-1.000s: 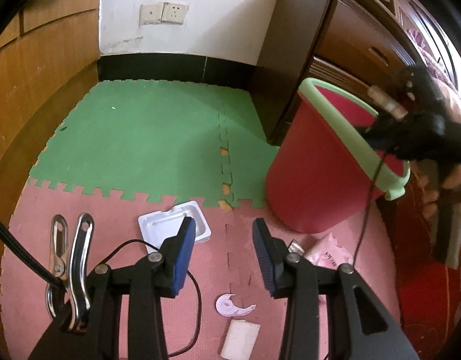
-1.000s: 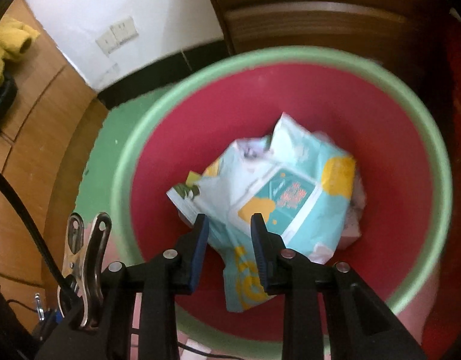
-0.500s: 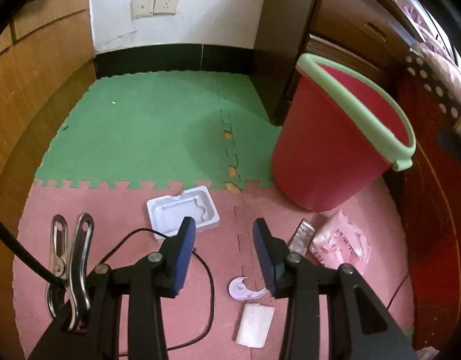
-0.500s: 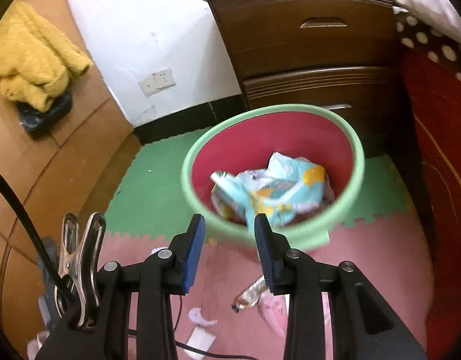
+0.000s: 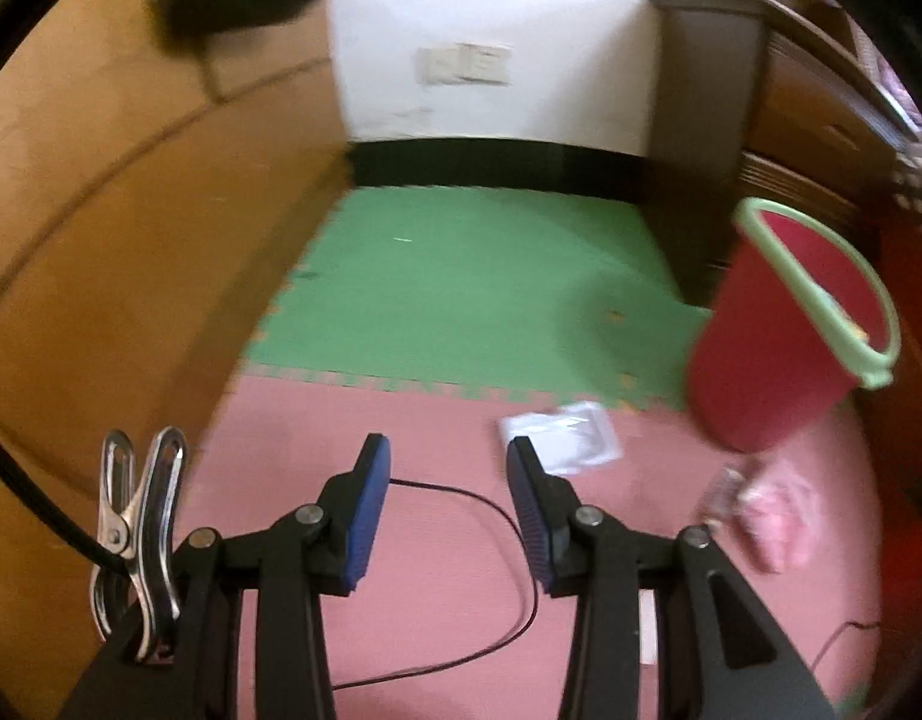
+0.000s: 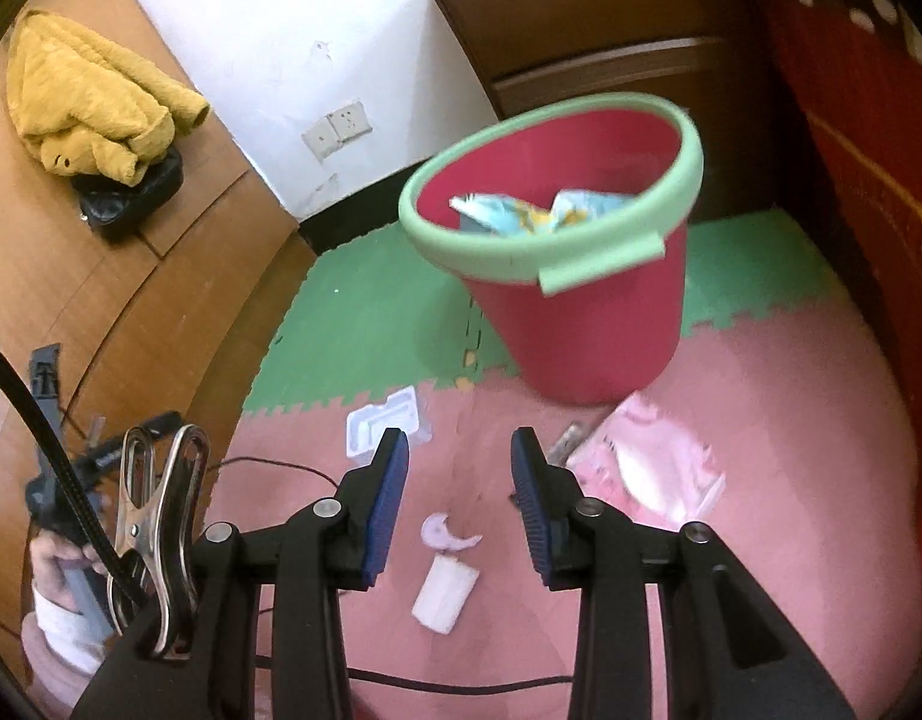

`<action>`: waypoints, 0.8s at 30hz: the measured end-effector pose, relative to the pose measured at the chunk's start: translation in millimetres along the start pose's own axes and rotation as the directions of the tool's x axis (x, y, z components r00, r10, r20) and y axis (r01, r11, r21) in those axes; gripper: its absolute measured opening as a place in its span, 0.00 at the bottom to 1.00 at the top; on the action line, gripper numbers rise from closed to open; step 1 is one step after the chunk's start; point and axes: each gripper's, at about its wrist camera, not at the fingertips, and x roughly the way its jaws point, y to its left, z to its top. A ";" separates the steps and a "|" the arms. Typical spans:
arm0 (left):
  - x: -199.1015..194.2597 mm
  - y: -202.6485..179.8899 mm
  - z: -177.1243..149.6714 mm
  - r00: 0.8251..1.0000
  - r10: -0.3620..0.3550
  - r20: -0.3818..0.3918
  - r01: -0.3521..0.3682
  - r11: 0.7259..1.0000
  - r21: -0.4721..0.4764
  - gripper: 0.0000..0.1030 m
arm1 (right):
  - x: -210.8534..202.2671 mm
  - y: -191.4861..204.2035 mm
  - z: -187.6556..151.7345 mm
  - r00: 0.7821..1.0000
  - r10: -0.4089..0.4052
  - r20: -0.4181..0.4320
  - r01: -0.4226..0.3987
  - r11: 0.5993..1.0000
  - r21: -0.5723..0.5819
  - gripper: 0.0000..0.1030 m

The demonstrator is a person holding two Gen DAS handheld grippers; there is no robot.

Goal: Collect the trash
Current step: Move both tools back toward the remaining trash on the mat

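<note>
The right gripper (image 6: 460, 498) has its jaws apart with nothing between them; a small white paper wad (image 6: 445, 594) and a curved white plastic scrap (image 6: 443, 533) lie on the pink foam mat (image 6: 791, 480) just under it. The left gripper (image 5: 449, 507) is also open and empty, over a thin black cable (image 5: 491, 504). The red plastic bucket with green rim (image 6: 581, 276) stands beyond, near a white plastic tray (image 6: 389, 420) and a pink wrapper (image 6: 653, 462). Only the right view shows the blue packaging (image 6: 521, 213) inside. The dark wooden cabinet (image 6: 581, 18) closes the far side.
</note>
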 end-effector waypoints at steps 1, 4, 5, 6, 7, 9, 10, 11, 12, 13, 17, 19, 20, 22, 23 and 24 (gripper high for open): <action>-2.4 6.2 1.8 1.000 0.030 0.001 -0.030 1.000 -0.003 0.43 | 3.4 0.0 -2.8 1.000 0.002 -0.008 -0.002 1.000 0.004 0.35; 4.7 6.7 1.3 0.998 0.044 -0.038 -0.043 0.999 0.023 0.47 | 16.6 3.4 -15.2 1.000 -0.016 -0.026 0.016 1.000 -0.010 0.35; 9.7 4.8 -0.4 0.998 0.035 -0.057 -0.033 0.999 0.031 0.47 | 20.6 3.9 -18.3 0.999 -0.025 -0.033 0.025 1.000 -0.018 0.35; 15.9 0.7 -2.3 0.997 0.016 -0.081 -0.013 0.999 0.037 0.47 | 24.3 4.0 -22.1 0.999 -0.034 -0.040 0.033 0.999 -0.024 0.35; 23.3 -4.5 -5.2 0.994 -0.014 -0.112 0.018 0.999 0.040 0.47 | 27.1 3.3 -25.8 0.998 -0.039 -0.047 0.038 0.999 -0.028 0.35; 43.5 -21.3 -14.3 0.978 -0.092 -0.188 0.101 0.994 0.037 0.47 | 32.8 -0.7 -32.8 0.997 -0.046 -0.063 0.045 0.999 -0.025 0.35; 49.4 -26.2 -18.0 0.971 -0.112 -0.209 0.123 0.992 0.037 0.47 | 34.6 -3.3 -34.3 0.997 -0.048 -0.068 0.047 0.999 -0.022 0.35; 61.4 -37.9 -24.0 0.959 -0.143 -0.246 0.159 0.986 0.045 0.47 | 36.6 -7.2 -36.8 0.996 -0.053 -0.074 0.052 0.999 -0.016 0.35; 69.4 -47.4 -29.5 0.949 -0.156 -0.273 0.178 0.982 0.058 0.47 | 37.7 -10.1 -37.6 0.995 -0.057 -0.077 0.056 0.998 -0.012 0.35; 78.9 -61.2 -34.6 0.941 -0.162 -0.298 0.192 0.979 0.072 0.47 | 37.8 -13.4 -38.7 0.995 -0.061 -0.077 0.060 0.998 -0.010 0.35; 107.5 -97.4 -50.7 0.907 -0.169 -0.385 0.235 0.963 0.131 0.48 | 41.4 -26.1 -40.3 0.995 -0.067 -0.079 0.068 0.998 0.004 0.35; 117.4 -110.2 -54.8 0.896 -0.166 -0.411 0.247 0.957 0.150 0.49 | 45.0 -30.7 -41.2 0.994 -0.066 -0.087 0.067 0.998 0.011 0.36; 122.6 -117.8 -58.0 0.889 -0.168 -0.426 0.258 0.952 0.162 0.50 | 46.7 -32.0 -41.7 0.994 -0.067 -0.091 0.068 0.998 0.011 0.36; 129.4 -129.5 -63.5 0.876 -0.177 -0.448 0.280 0.944 0.176 0.55 | 51.8 -34.9 -42.8 0.992 -0.073 -0.101 0.074 0.997 0.006 0.35; 132.7 -135.3 -65.8 0.869 -0.183 -0.461 0.295 0.938 0.184 0.57 | 54.2 -35.7 -43.6 0.992 -0.075 -0.107 0.075 0.997 0.005 0.35; 135.9 -138.8 -67.3 0.862 -0.185 -0.471 0.304 0.934 0.190 0.60 | 55.8 -36.6 -43.9 0.991 -0.074 -0.112 0.075 0.997 0.005 0.35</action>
